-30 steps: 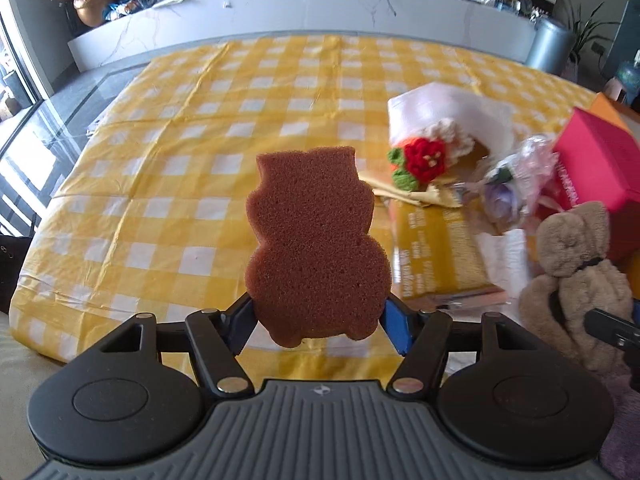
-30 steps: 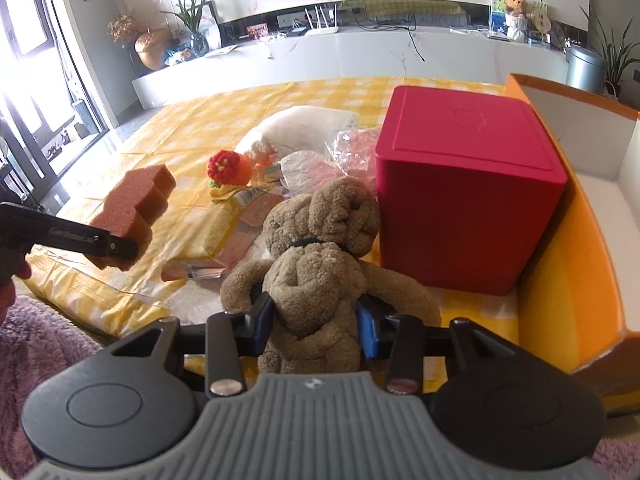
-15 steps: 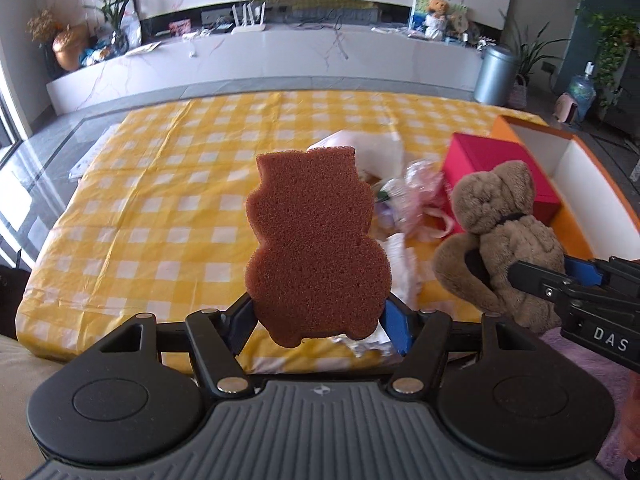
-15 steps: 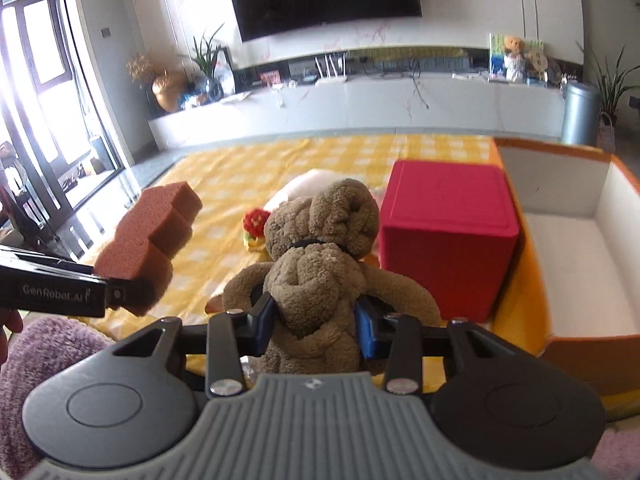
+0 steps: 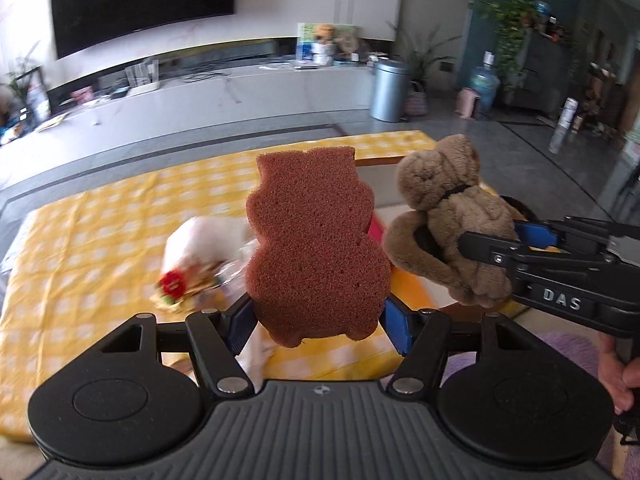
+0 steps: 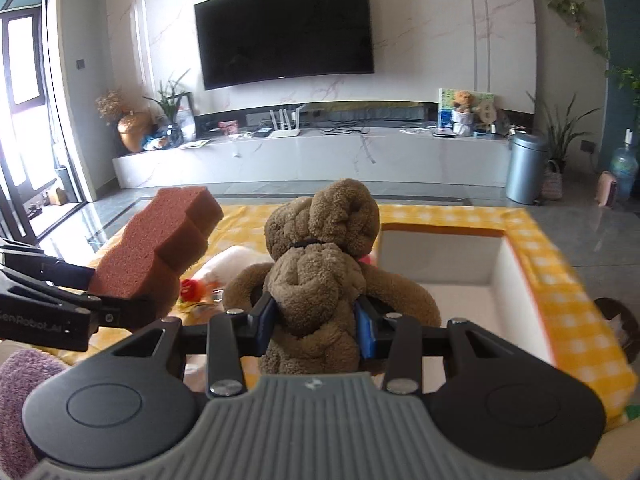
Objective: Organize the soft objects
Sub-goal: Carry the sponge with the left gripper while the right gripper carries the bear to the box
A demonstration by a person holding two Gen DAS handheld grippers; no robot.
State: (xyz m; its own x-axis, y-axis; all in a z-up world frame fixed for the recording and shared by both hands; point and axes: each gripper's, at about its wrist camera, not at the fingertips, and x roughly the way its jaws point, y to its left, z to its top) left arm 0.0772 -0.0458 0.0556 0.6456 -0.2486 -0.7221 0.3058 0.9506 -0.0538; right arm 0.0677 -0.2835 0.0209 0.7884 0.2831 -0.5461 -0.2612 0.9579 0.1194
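We have both pickups made, our left gripper [image 5: 318, 314] clamped on the sponge [image 5: 316, 248] and our right gripper [image 6: 316, 320] on the bear [image 6: 320, 276], both aloft near the box [image 6: 444, 268], which looks empty, so placing remains

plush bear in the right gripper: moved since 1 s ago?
Yes. The plush bear went up, away from the yellow checked cloth; it now sits before the open white box.
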